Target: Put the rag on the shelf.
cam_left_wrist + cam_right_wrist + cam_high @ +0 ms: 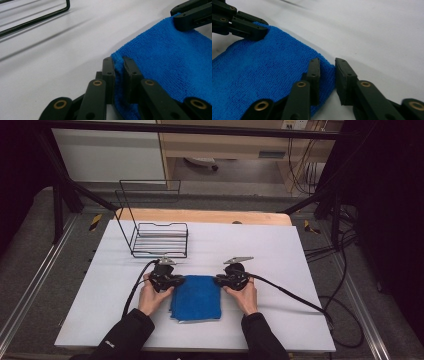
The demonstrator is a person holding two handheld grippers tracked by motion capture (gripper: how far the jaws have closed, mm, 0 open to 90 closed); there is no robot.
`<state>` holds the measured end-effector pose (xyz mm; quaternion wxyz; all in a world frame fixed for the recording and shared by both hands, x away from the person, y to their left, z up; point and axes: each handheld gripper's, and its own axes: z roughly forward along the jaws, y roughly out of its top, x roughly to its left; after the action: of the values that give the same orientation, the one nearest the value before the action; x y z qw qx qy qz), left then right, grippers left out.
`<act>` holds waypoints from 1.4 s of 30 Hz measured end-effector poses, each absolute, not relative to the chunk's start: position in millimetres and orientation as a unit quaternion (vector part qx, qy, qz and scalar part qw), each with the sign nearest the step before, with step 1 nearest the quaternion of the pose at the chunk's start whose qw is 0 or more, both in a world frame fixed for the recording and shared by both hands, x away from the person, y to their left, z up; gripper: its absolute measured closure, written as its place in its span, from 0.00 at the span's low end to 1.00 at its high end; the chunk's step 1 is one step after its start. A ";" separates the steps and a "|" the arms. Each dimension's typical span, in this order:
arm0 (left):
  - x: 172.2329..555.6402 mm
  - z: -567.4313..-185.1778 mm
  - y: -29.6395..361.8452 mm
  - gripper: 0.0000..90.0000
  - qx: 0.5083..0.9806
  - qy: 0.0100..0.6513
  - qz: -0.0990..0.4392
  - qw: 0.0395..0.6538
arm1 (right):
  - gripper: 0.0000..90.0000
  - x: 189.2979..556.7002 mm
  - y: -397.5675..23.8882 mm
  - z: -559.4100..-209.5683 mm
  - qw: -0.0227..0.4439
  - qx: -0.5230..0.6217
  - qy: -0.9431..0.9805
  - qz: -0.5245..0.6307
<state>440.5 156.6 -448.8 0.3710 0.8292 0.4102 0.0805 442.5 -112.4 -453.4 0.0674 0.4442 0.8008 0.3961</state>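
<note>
- Cloth first: the blue cloth (196, 299) lies flat and already folded on the white table (280, 250), between your two hands and near your edge, well apart from the wire rack (159, 239) standing behind it.
- Your left gripper (119, 65) has its jaws nearly together, pinching the far left corner of the cloth; blue pile is squeezed in the narrow gap between the pads.
- Your right gripper (327, 65) sits at the far right corner with its jaws drawn close around the edge. The cloth touches the inner pad, but a sliver of gap shows at the other one, so the bite looks shallow.
- Done, by my reading: both far corners are taken.
- Left to do: nothing is lifted yet, and the cloth rests on the table. Lifting the far edge and carrying it over, or moving the cloth toward the rack, remains.
</note>
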 end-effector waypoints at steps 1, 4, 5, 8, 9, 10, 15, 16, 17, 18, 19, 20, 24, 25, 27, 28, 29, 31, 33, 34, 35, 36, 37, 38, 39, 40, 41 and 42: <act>440.5 -448.8 156.7 0.90 0.829 0.410 0.080 0.371 | 0.86 442.5 -112.4 -453.4 0.067 0.444 0.801 0.396; 440.6 -448.9 156.8 0.90 0.829 0.409 0.080 0.372 | 0.93 444.8 -111.7 -452.3 0.052 0.449 0.801 0.392; 440.7 -448.9 157.0 0.90 0.829 0.409 0.079 0.373 | 0.93 445.1 -111.9 -452.1 0.049 0.451 0.801 0.392; 440.7 -449.0 157.0 0.90 0.827 0.412 0.079 0.374 | 0.95 446.5 -112.3 -451.6 0.043 0.453 0.800 0.390; 440.4 -449.0 156.9 0.90 0.827 0.412 0.079 0.375 | 0.95 447.2 -112.8 -450.8 0.038 0.456 0.800 0.389; 440.3 -448.9 157.0 0.90 0.826 0.413 0.079 0.375 | 0.96 447.3 -113.1 -450.4 0.038 0.456 0.800 0.389; 440.1 -445.6 160.3 0.91 0.821 0.418 0.072 0.382 | 0.96 445.8 -114.2 -447.4 0.039 0.454 0.799 0.391; 439.7 -444.4 161.5 0.91 0.819 0.419 0.070 0.385 | 0.96 444.6 -114.6 -446.0 0.041 0.454 0.798 0.394; 439.2 -443.4 162.0 0.92 0.818 0.419 0.071 0.389 | 0.96 444.0 -115.1 -444.6 0.043 0.452 0.798 0.397; 438.2 -441.1 162.9 0.92 0.815 0.419 0.073 0.394 | 0.96 443.4 -115.4 -443.5 0.043 0.451 0.797 0.400; 437.2 -439.3 163.3 0.92 0.813 0.418 0.076 0.399 | 0.96 442.2 -115.8 -441.4 0.044 0.452 0.794 0.403; 435.7 -437.4 163.4 0.92 0.810 0.418 0.077 0.403 | 0.96 441.4 -116.4 -439.7 0.047 0.452 0.793 0.406; 430.8 -431.5 163.9 0.92 0.807 0.413 0.085 0.412 | 0.96 434.5 -119.5 -430.2 0.055 0.445 0.788 0.422; 429.5 -430.2 164.0 0.92 0.806 0.412 0.088 0.416 | 0.96 432.6 -120.3 -427.6 0.055 0.444 0.786 0.426; 427.0 -427.3 164.9 0.92 0.803 0.410 0.090 0.423 | 0.96 430.8 -121.0 -425.5 0.059 0.442 0.785 0.431; 425.0 -425.5 165.1 0.92 0.800 0.409 0.093 0.428 | 0.96 428.9 -121.6 -423.3 0.062 0.440 0.783 0.435; 423.6 -423.9 165.6 0.92 0.800 0.406 0.094 0.431 | 0.96 425.3 -123.1 -419.5 0.067 0.436 0.781 0.442; 420.6 -421.1 166.0 0.92 0.800 0.402 0.098 0.435 | 0.96 422.8 -123.6 -417.7 0.069 0.432 0.780 0.447; 417.3 -418.6 166.5 0.92 0.801 0.396 0.103 0.437 | 0.96 420.0 -124.0 -415.9 0.070 0.430 0.779 0.452; 415.7 -417.6 167.0 0.92 0.801 0.394 0.106 0.439 | 0.96 420.0 -124.0 -415.9 0.070 0.430 0.779 0.452; 413.8 -416.5 167.8 0.92 0.801 0.391 0.105 0.441 | 0.96 418.7 -124.1 -415.0 0.070 0.430 0.778 0.453; 412.8 -415.7 168.2 0.92 0.799 0.392 0.105 0.445 | 0.96 416.9 -124.9 -413.0 0.072 0.427 0.777 0.458; 411.7 -414.4 169.1 0.92 0.799 0.390 0.105 0.447 | 0.96 416.9 -124.9 -413.0 0.072 0.427 0.777 0.458; 410.7 -413.1 169.5 0.92 0.796 0.389 0.106 0.451 | 0.96 415.8 -125.3 -411.7 0.072 0.425 0.776 0.461; 409.8 -411.2 170.6 0.92 0.798 0.385 0.107 0.451 | 0.96 413.3 -125.5 -408.5 0.076 0.421 0.776 0.464; 408.7 -409.5 170.9 0.92 0.796 0.384 0.108 0.454 | 0.96 413.3 -125.5 -408.5 0.076 0.421 0.776 0.464; 407.2 -407.3 171.5 0.92 0.795 0.382 0.109 0.458 | 0.96 411.4 -125.6 -406.3 0.078 0.419 0.776 0.465; 406.0 -406.0 171.7 0.92 0.794 0.381 0.111 0.461 | 0.96 409.3 -126.1 -403.9 0.083 0.413 0.776 0.469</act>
<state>406.0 171.7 -406.0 0.4606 0.7941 0.3808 0.1108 409.3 -126.1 -403.9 0.0833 0.4130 0.7763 0.4690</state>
